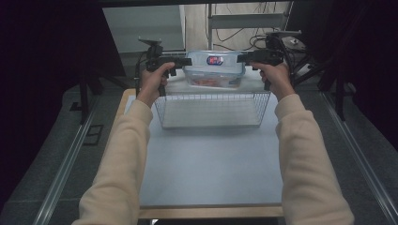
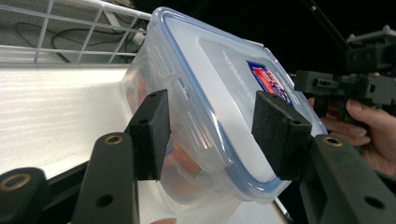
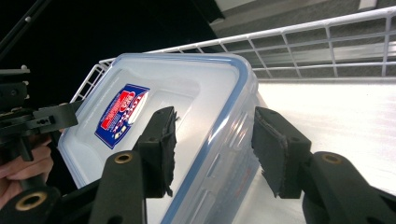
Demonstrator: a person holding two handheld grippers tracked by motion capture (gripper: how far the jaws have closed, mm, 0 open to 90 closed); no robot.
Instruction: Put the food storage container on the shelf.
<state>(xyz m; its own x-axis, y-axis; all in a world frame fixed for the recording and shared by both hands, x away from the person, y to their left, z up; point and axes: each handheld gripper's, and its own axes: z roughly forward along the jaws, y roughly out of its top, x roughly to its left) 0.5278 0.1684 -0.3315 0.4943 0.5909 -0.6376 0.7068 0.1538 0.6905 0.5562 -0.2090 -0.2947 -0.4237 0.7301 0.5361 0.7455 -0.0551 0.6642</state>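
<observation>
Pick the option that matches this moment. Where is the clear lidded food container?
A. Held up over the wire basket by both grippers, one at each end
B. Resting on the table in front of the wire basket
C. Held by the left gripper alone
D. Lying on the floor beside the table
A: the container hangs above the wire basket, the left gripper and right gripper each clamping one end.

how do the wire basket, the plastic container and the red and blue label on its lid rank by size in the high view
1. wire basket, clearly the largest.
2. plastic container, held above the basket between the left gripper and right gripper.
3. label, a small patch on the lid.
</observation>
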